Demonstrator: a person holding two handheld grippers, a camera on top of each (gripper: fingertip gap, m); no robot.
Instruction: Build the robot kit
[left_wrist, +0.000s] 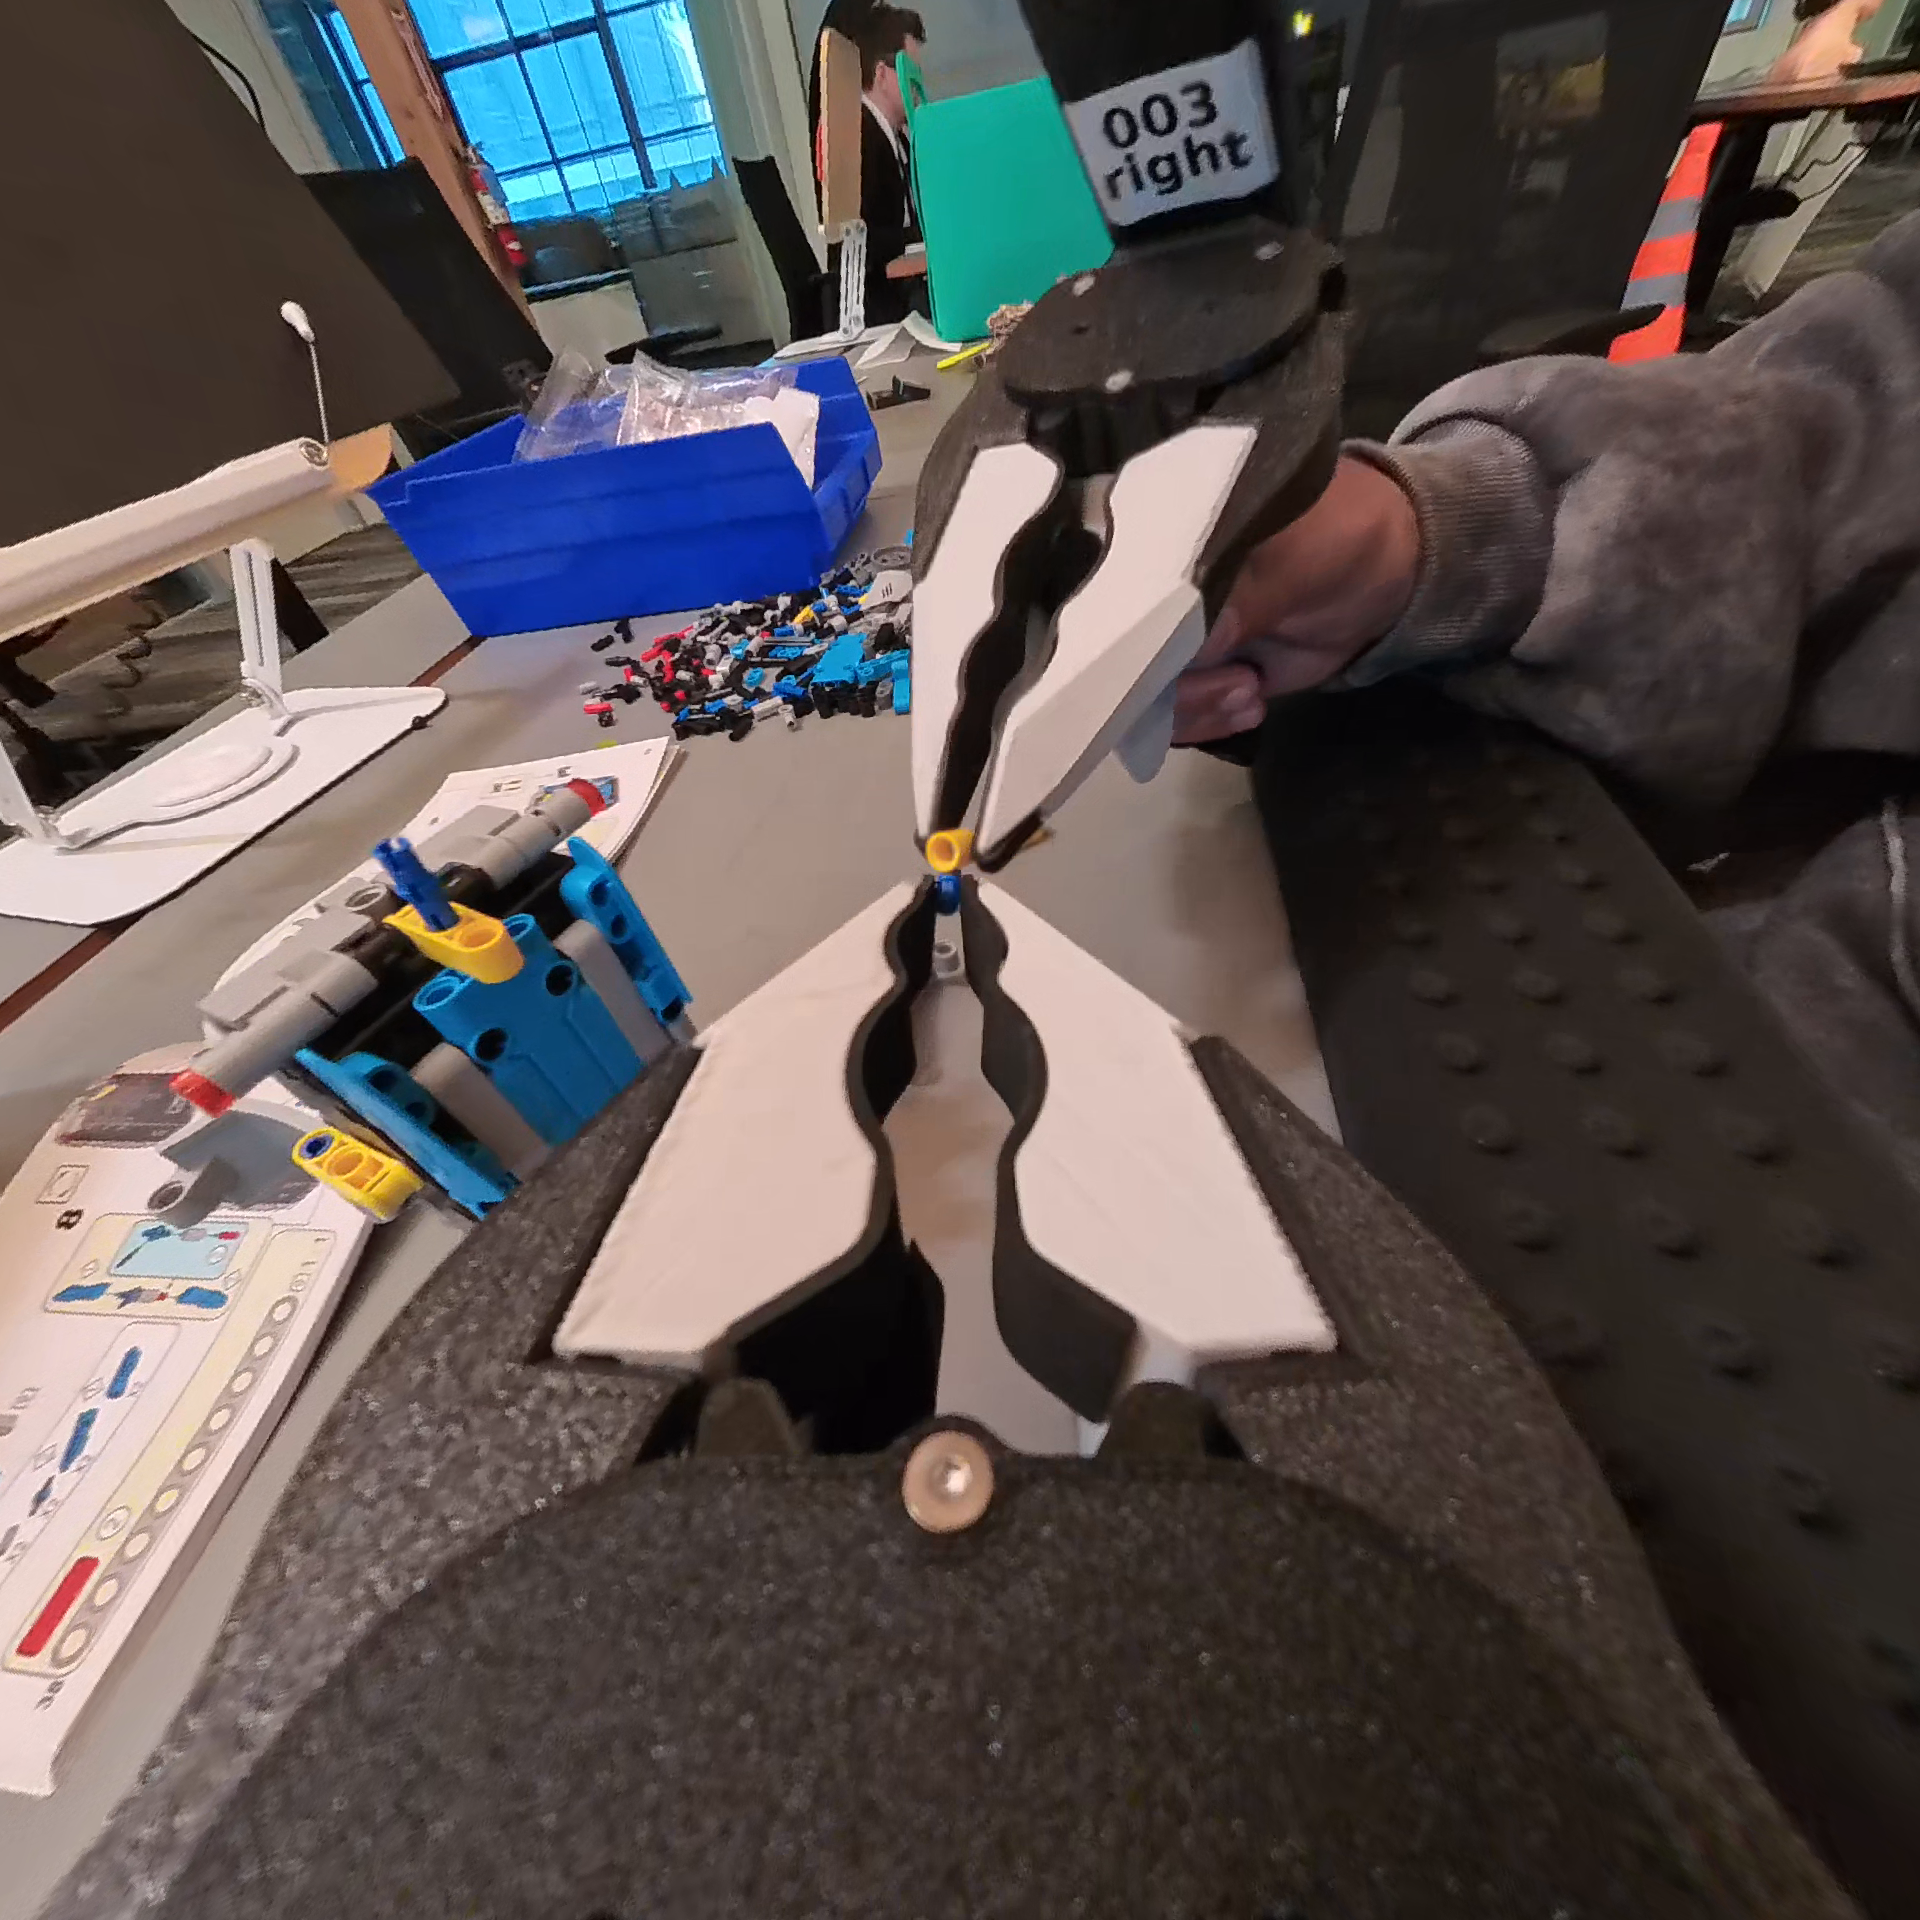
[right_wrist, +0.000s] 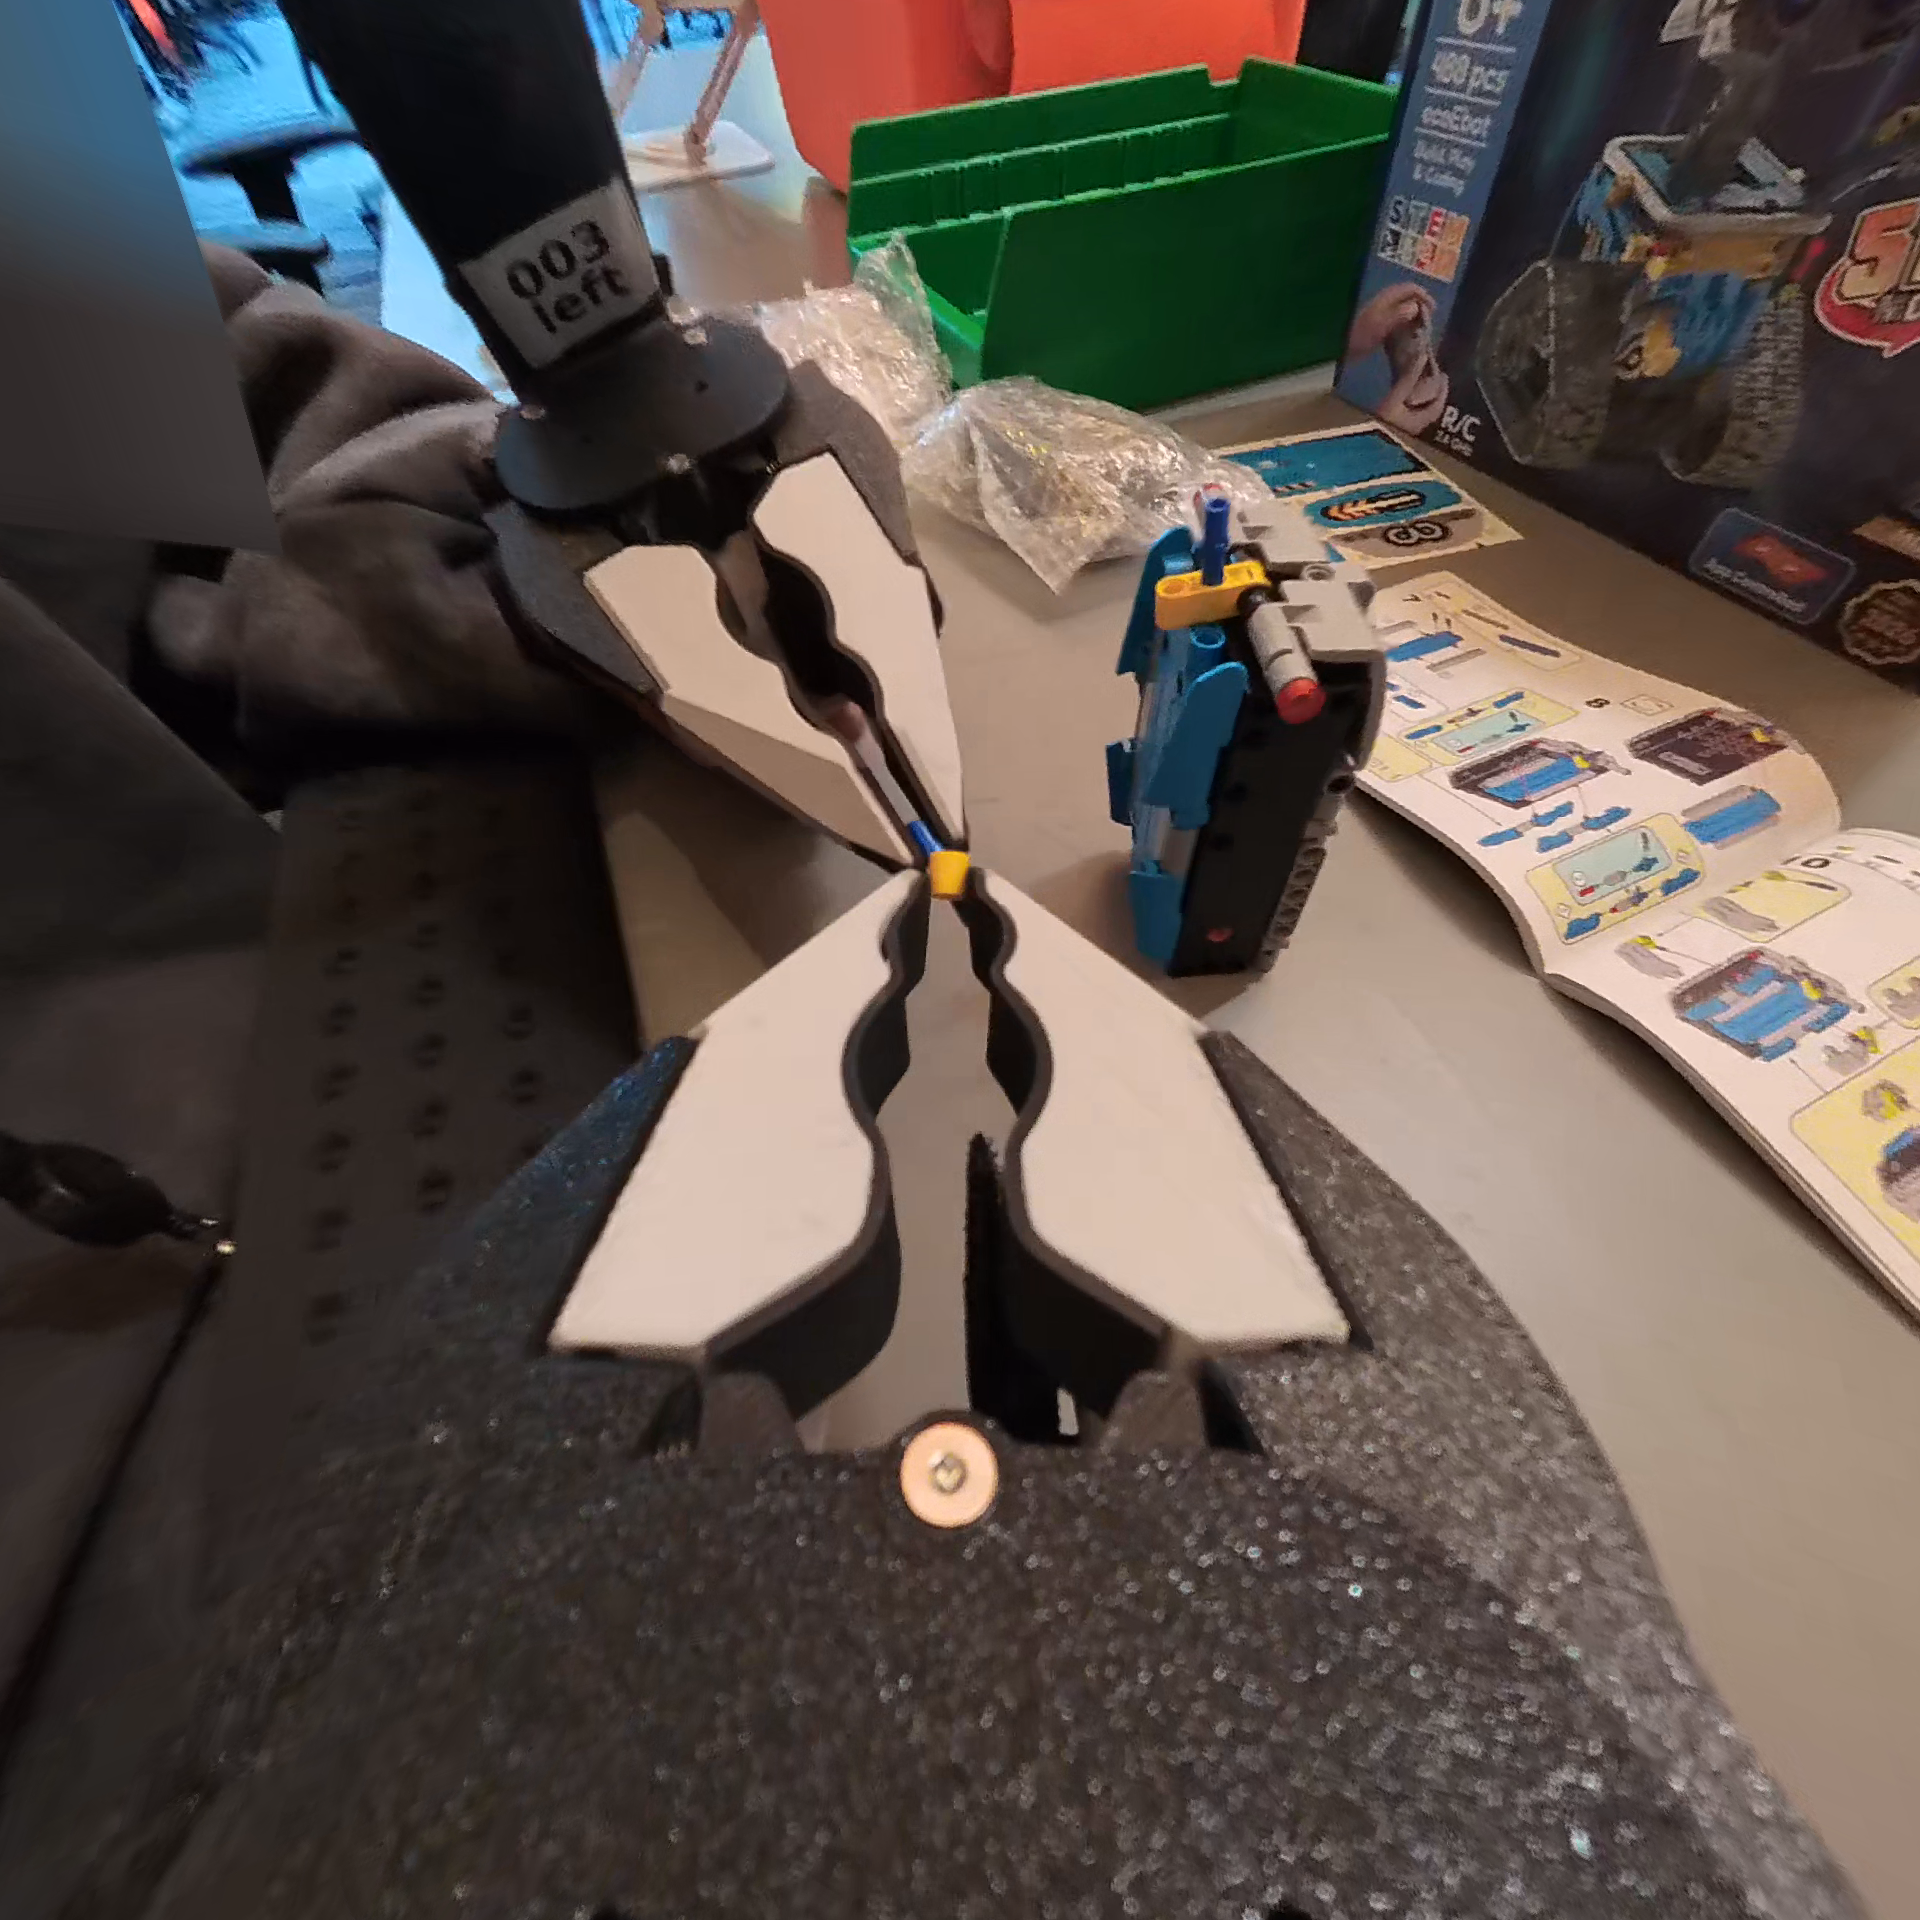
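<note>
While tips meet: left gripper (left_wrist: 943, 891) jaws pinch blue pin (left_wrist: 945, 894); right gripper (right_wrist: 943, 873) jaws pinch yellow bush (right_wrist: 948, 873)

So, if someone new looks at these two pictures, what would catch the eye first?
First, the two grippers meeting tip to tip above the table edge: the left gripper pinches a small blue pin, the right gripper a yellow bush. Next, the half-built blue and black brick model standing beside the open instruction booklet, then the pile of loose pieces before the blue bin.
</note>
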